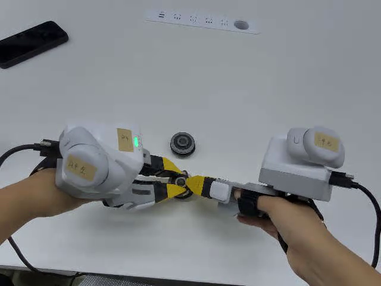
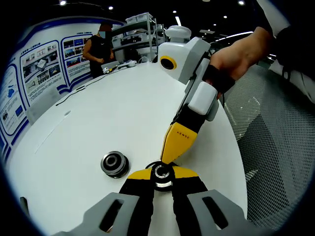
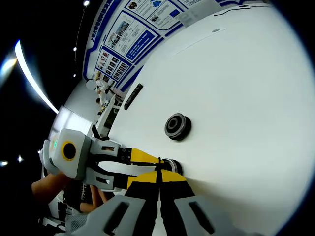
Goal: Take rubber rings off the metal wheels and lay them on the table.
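Just beyond the meeting jaw tips, a second wheel (image 1: pixel 183 143) lies alone on the white table (image 1: pixel 250 83). Further off are a phone (image 1: pixel 33 43) and a power strip (image 1: pixel 202 19). The left gripper (image 2: pixel 162 172) clamps a metal wheel (image 2: pixel 162 177). The right gripper (image 3: pixel 158 173) is pinched together against its rim, nipping what I cannot tell. Posters (image 2: pixel 44 64) line the wall.

One black-ringed metal wheel (image 1: pixel 183 143) flat on the table (image 1: pixel 268 83), a second wheel (image 2: pixel 162 175) between the left tongs (image 1: pixel 178 180).

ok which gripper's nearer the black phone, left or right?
Left. Left gripper, shut on a wheel, sits on the same side as the phone; right gripper is opposite, farther off.
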